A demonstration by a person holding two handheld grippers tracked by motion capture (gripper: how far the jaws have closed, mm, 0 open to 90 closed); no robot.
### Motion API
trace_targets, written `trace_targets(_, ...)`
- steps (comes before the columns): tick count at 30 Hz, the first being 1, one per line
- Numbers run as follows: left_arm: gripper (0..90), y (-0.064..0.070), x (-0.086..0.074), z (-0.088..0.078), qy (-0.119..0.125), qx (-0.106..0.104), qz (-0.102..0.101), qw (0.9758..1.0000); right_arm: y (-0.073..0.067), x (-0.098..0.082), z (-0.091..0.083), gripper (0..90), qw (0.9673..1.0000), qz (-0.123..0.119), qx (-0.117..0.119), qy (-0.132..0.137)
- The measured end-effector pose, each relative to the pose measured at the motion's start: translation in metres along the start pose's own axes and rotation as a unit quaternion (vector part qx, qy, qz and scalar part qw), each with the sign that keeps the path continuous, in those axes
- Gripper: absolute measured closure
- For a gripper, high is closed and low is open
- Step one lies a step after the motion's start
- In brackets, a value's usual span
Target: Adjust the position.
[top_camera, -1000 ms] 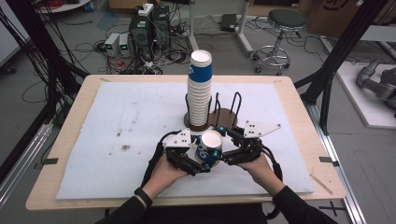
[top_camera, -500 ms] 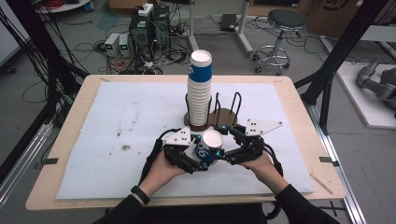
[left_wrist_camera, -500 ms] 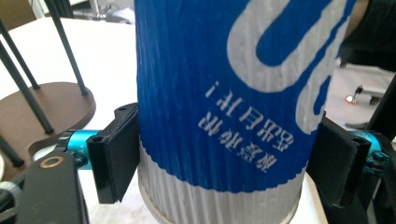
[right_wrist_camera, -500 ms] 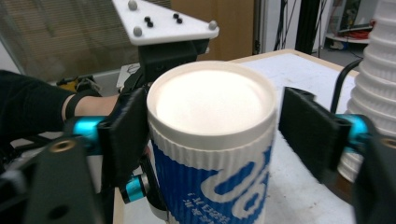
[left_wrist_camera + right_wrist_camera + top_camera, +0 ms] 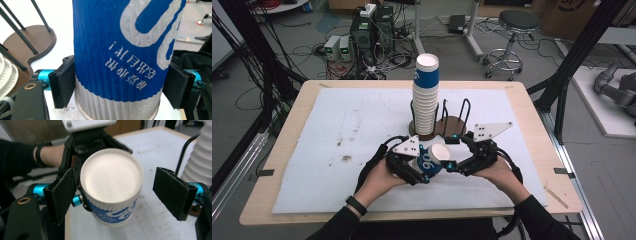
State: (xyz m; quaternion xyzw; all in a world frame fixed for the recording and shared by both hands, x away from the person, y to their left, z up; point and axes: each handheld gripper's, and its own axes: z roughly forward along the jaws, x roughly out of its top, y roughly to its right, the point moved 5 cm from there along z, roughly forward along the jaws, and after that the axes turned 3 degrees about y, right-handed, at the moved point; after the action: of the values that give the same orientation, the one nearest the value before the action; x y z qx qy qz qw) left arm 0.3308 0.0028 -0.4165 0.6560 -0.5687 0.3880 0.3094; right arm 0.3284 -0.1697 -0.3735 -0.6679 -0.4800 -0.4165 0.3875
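Tools (image 5: 438, 162) hover over white-matted table (image 5: 337, 125), cables behind.

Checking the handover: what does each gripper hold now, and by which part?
The left gripper clamps the blue cup by its sides, near the base. The right gripper, jaws just opening, holds nothing.

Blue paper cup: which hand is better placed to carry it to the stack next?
Left, probably. The left tongs grip the blue paper cup on both sides, while the right tongs have just been opening, one pad clearly off it. The stack stands just behind.
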Motion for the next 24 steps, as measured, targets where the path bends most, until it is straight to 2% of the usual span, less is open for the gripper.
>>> trace_targets(2,22.3,0.001,-0.001,0.002,-0.006,0.001,-0.001,1.0,-0.001,-0.001,0.003,19.0,0.9999,-0.005,-0.002,-0.01)
trace_targets(3,22.4,0.002,-0.001,0.003,-0.014,-0.001,0.005,0.9999,-0.002,-0.004,0.009,19.1,0.9995,-0.013,-0.004,-0.027)
trace_targets(5,22.4,0.002,-0.001,0.004,-0.014,-0.001,0.006,0.9999,-0.003,-0.005,0.011,19.2,0.9993,-0.015,-0.008,-0.032)
trace_targets(6,22.3,0.003,0.0,0.004,-0.014,-0.002,0.009,0.9999,-0.003,-0.006,0.013,21.2,0.9992,-0.017,-0.01,-0.036)
trace_targets(7,21.8,0.004,0.001,0.004,-0.01,-0.003,0.011,0.9999,-0.004,-0.007,0.014,27.9,0.999,-0.016,-0.008,-0.041)
trace_targets(8,20.2,0.004,0.001,0.004,-0.009,-0.001,0.015,0.9999,-0.004,-0.007,0.014,29.0,0.999,-0.018,-0.001,-0.042)
trace_targets(9,19.2,0.004,0.002,0.003,0.009,0.0,0.015,0.9998,-0.004,-0.007,0.013,29.0,0.999,-0.021,-0.001,-0.038)
trace_targets(10,18.3,0.004,0.002,0.003,0.009,0.0,0.015,0.9998,-0.004,-0.006,0.011,29.1,0.9993,-0.02,0.001,-0.032)
trace_targets(11,17.4,0.003,0.003,0.0,0.04,0.004,0.005,0.9992,-0.002,-0.005,0.01,29.2,0.9995,-0.022,-0.002,-0.021)
trace_targets(13,15.6,0.001,0.004,-0.003,0.069,0.008,-0.007,0.9976,0.0,-0.003,0.006,29.5,0.9999,-0.014,-0.001,-0.005)
trace_targets(14,13.4,0.001,0.004,-0.003,0.069,0.008,-0.007,0.9976,0.0,-0.003,0.004,29.6,1.0,-0.006,0.0,0.005)
trace_targets(16,10.2,-0.001,0.004,-0.005,0.1,0.019,-0.024,0.9946,0.002,-0.001,0.0,29.6,0.9998,0.001,-0.003,0.022)
trace_targets(17,10.2,-0.002,0.003,-0.006,0.118,0.019,-0.034,0.9923,0.002,-0.001,0.0,29.6,0.9998,0.001,-0.003,0.022)
trace_targets(18,10.0,-0.003,0.002,-0.008,0.133,0.019,-0.043,0.99,0.003,0.002,-0.004,29.7,0.9989,0.01,0.003,0.045)
trace_targets(19,9.8,-0.005,0.001,-0.009,0.163,0.009,-0.06,0.9848,0.003,0.003,-0.006,29.7,0.9983,0.017,0.004,0.056)
trace_targets(20,9.8,-0.005,0.001,-0.009,0.174,0.004,-0.067,0.9825,0.004,0.004,-0.007,29.7,0.9976,0.02,0.005,0.066)
trace_targets(21,9.8,-0.005,0.003,-0.01,0.182,0.004,-0.066,0.9811,0.003,0.005,-0.008,29.7,0.997,0.025,0.008,0.072)
trace_targets(22,9.8,-0.005,0.003,-0.01,0.182,0.004,-0.066,0.9811,0.003,0.005,-0.008,29.7,0.997,0.025,0.008,0.072)
trace_targets(24,9.8,-0.004,0.006,-0.012,0.198,0.001,-0.061,0.9782,0.003,0.006,-0.009,29.7,0.9964,0.025,0.013,0.08)
